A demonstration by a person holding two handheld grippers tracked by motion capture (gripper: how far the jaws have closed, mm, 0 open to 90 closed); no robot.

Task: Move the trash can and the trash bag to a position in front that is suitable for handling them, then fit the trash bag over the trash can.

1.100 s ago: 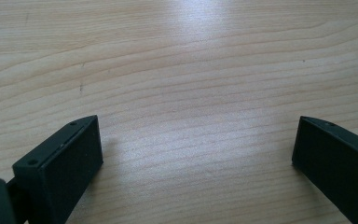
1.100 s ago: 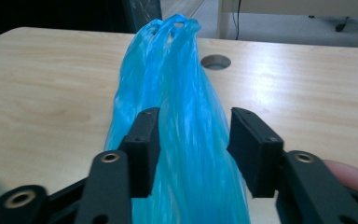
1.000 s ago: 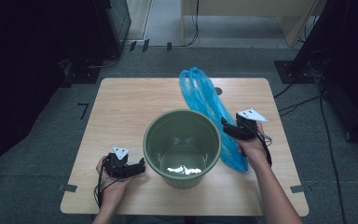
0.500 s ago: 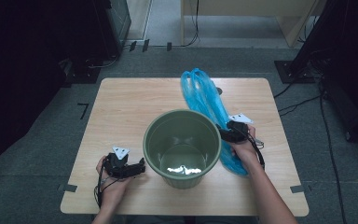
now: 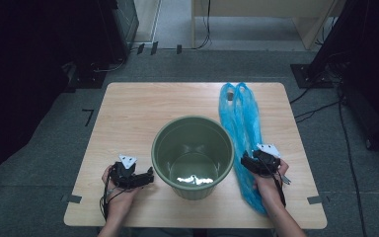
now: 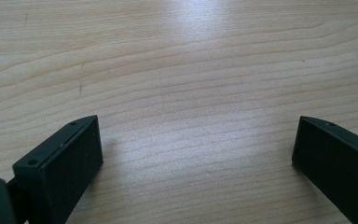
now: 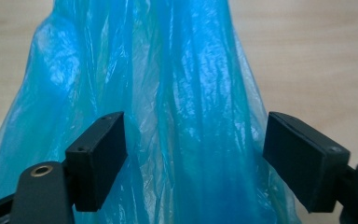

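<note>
From above, a blue plastic bag point(image 5: 244, 143) is seen stretched along the table point(image 5: 128, 113) right of a green bucket point(image 5: 192, 155). The left tool point(image 6: 191, 158) is held open over bare wood. The right tool point(image 7: 196, 154) is spread around the bag; thin film could slip or bunch when pinched.

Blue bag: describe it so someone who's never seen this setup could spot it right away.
Start at the wooden table and find the round green bucket near its middle. Just beside the bucket, on the person's right, the blue bag lies flat in a long strip running from the far edge toward the near edge, under the open right gripper. It is the one crinkled, translucent, bright blue plastic thing there.
</note>
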